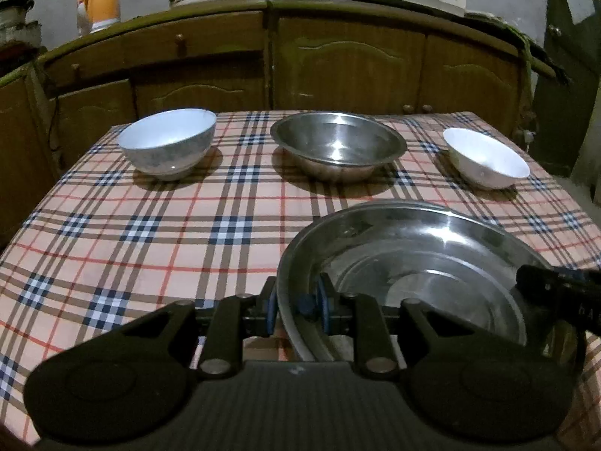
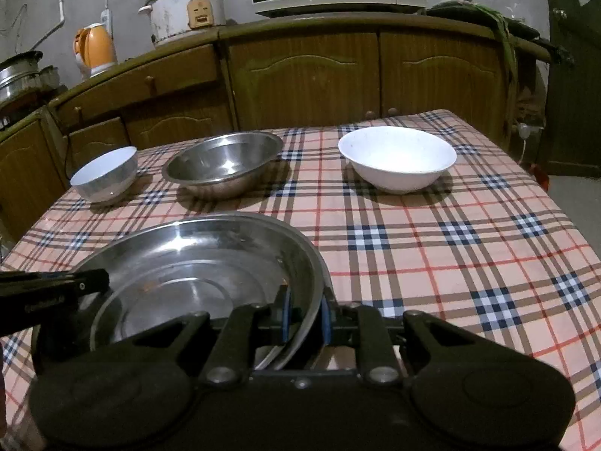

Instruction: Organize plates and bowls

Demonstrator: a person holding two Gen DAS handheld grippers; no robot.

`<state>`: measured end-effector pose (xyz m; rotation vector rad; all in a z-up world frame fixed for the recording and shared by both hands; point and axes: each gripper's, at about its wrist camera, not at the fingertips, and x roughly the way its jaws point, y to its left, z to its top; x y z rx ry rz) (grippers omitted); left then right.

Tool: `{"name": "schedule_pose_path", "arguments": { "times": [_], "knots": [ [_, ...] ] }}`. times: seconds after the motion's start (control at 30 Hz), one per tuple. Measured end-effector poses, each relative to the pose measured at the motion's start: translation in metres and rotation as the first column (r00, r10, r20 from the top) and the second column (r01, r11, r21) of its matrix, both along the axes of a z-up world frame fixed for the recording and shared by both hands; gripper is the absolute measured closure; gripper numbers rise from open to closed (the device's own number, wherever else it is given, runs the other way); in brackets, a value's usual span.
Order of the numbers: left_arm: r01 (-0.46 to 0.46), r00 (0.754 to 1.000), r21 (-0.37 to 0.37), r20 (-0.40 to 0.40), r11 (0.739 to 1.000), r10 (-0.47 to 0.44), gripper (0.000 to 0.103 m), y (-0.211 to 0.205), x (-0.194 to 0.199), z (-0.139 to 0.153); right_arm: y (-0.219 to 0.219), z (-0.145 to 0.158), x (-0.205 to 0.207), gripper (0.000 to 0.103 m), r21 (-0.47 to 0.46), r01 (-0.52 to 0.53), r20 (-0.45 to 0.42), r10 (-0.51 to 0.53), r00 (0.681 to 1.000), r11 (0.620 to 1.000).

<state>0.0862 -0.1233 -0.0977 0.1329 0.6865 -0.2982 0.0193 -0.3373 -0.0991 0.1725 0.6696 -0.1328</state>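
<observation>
Over the checked tablecloth (image 1: 150,233), both grippers' fingers (image 1: 323,300) angled downward, clamping the steel plate (image 1: 432,263)

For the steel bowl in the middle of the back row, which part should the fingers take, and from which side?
Probably the rim of the steel bowl, on its near edge, coming from the front. It stands upright and open, with a thin flared lip that sticks out past the sloping wall, so one finger could go inside and one outside. The patterned bowl and white bowl stand apart from it, leaving room.
</observation>
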Motion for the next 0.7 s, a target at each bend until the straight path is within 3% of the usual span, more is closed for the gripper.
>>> {"name": "schedule_pose_path", "arguments": {
  "times": [0.57, 0.7],
  "knots": [
    [-0.026, 1.000, -0.019, 0.010, 0.999, 0.026, 0.079, 0.005, -0.003, -0.011, 0.004, -0.001, -0.009, 0.078, -0.019, -0.032, 0.033, 0.033, 0.999, 0.999],
    [-0.048, 0.999, -0.030, 0.017, 0.998, 0.049, 0.078, 0.010, -0.004, -0.009, -0.001, 0.002, -0.011, 0.069, -0.035, 0.001, 0.037, 0.001, 0.999, 0.999]
  ]
}}
